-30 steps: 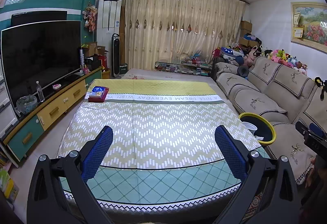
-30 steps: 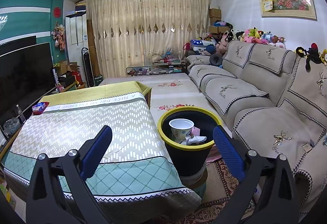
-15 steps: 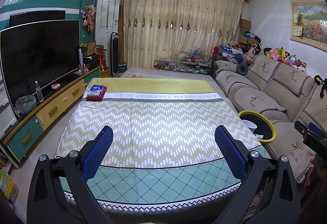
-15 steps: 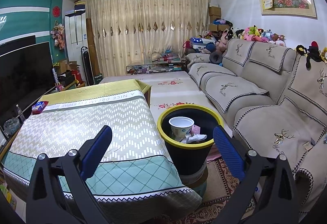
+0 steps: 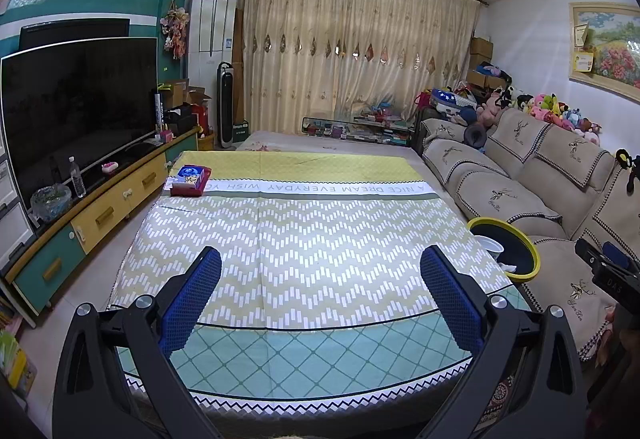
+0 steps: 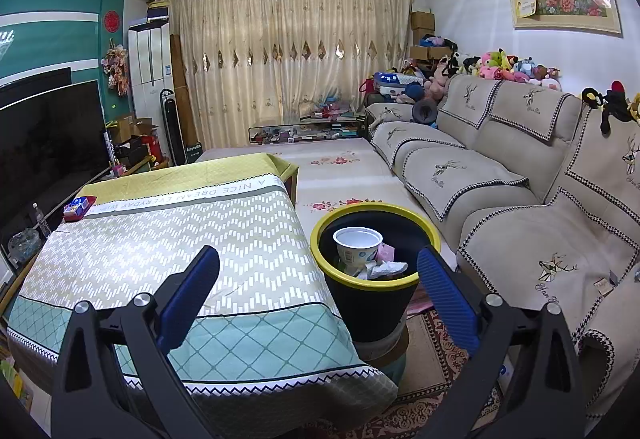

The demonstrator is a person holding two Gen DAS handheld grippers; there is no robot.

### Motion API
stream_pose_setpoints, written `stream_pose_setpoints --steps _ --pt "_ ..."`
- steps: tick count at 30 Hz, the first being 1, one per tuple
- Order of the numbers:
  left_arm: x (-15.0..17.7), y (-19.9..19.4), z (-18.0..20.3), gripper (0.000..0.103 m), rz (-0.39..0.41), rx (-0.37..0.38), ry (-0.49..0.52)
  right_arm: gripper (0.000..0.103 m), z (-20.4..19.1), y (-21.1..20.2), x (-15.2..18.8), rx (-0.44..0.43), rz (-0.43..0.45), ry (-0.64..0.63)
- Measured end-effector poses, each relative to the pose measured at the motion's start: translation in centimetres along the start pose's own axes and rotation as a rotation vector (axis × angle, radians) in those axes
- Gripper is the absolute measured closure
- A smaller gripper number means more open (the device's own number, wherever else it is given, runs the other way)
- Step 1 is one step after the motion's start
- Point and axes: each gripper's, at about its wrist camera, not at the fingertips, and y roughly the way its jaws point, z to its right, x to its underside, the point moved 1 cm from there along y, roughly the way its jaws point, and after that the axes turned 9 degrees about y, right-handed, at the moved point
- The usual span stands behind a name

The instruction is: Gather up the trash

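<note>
A black trash bin with a yellow rim (image 6: 320,259) (image 5: 534,259) stands on the floor between the table and the sofa. Inside it lie a white paper cup (image 6: 357,245) (image 5: 489,245) and crumpled paper scraps (image 6: 386,267). My right gripper (image 6: 318,263) hovers open, near and above the bin, with nothing between its blue pads. My left gripper (image 5: 320,259) is open and empty above the near end of the covered table (image 5: 320,235). A red and blue tissue pack (image 5: 191,179) (image 6: 79,207) rests at the table's far left corner.
A beige sofa (image 6: 520,207) with plush toys runs along the right wall. A TV (image 5: 76,107) on a low cabinet (image 5: 100,215) lines the left side. A patterned rug (image 6: 436,375) lies under the bin. Part of the other gripper (image 5: 608,275) shows at the right edge.
Both grippers have drawn back and risen slightly, so the table and bin look a little farther away. Both stay open and empty.
</note>
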Motion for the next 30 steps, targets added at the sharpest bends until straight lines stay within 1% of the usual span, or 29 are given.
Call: stream_pose_setpoints --steps 30 --pt "0.3 0.69 -0.2 0.005 -0.012 0.003 -0.008 0.008 -0.26 0.19 0.48 0.0 -0.008 -0.002"
